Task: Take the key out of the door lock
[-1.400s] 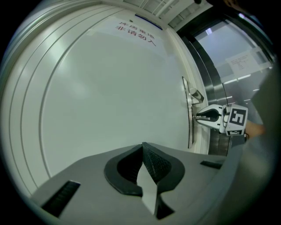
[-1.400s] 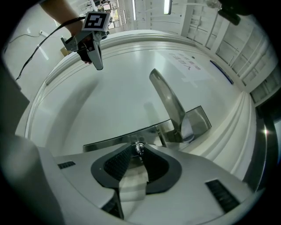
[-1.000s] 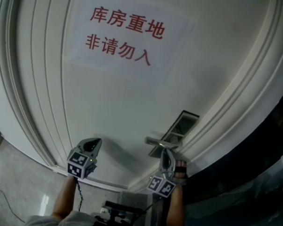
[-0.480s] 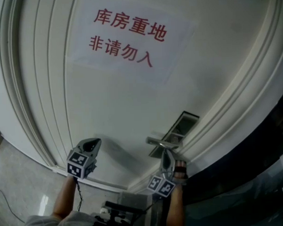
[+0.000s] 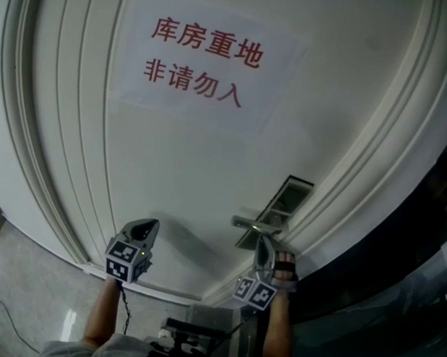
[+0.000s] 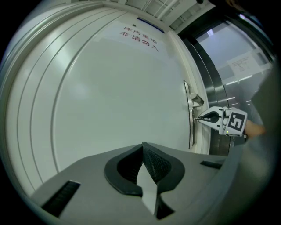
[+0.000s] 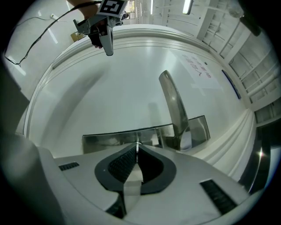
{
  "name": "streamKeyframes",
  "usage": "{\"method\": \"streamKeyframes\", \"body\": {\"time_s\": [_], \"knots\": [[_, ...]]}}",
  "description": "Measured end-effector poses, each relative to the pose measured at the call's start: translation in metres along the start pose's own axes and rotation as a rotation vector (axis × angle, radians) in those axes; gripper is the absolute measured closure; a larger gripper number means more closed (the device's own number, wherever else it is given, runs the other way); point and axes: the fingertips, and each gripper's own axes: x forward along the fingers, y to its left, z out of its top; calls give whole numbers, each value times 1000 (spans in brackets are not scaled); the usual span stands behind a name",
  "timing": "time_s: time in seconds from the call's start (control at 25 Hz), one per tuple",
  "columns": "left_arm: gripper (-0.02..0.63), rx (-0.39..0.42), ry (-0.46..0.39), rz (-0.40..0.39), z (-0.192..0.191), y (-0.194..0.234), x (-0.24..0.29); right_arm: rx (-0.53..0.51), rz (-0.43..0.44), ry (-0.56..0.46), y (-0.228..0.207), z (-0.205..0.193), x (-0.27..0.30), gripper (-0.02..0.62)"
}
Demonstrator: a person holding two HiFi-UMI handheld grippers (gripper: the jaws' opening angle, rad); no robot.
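A white door carries a steel lock plate (image 7: 109, 138) with a lever handle (image 7: 173, 105). My right gripper (image 7: 137, 145) points level at the plate, under the handle (image 5: 251, 224). Its jaws have just been closing. A thin metal key (image 7: 138, 143) shows between the tips, which are pressed on it. In the left gripper view, the right gripper (image 6: 199, 117) touches the plate's edge (image 6: 190, 127). My left gripper (image 6: 142, 146) is shut with nothing in it. It hovers before the bare door panel, well to the left of the lock (image 5: 141, 229).
A paper sign (image 5: 203, 60) with red characters is stuck on the door above both grippers. Raised mouldings (image 5: 57, 181) frame the door panel. To the right of the door stands a dark metal and glass frame (image 6: 219, 83). A cable (image 7: 44, 33) trails from the left gripper.
The right gripper has rolled slightly at the lock, and its marker cube sits at a new tilt. The left gripper has hardly moved.
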Motion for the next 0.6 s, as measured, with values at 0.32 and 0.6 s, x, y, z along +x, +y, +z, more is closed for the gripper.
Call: {"method": "streamKeyframes", "body": {"time_s": [0.32, 0.6], "knots": [[601, -1, -1, 3, -1, 0, -5, -33, 16, 15, 1, -1, -2, 574], [601, -1, 0, 2, -2, 0, -7, -30, 14, 10, -1, 1, -4, 574]]}}
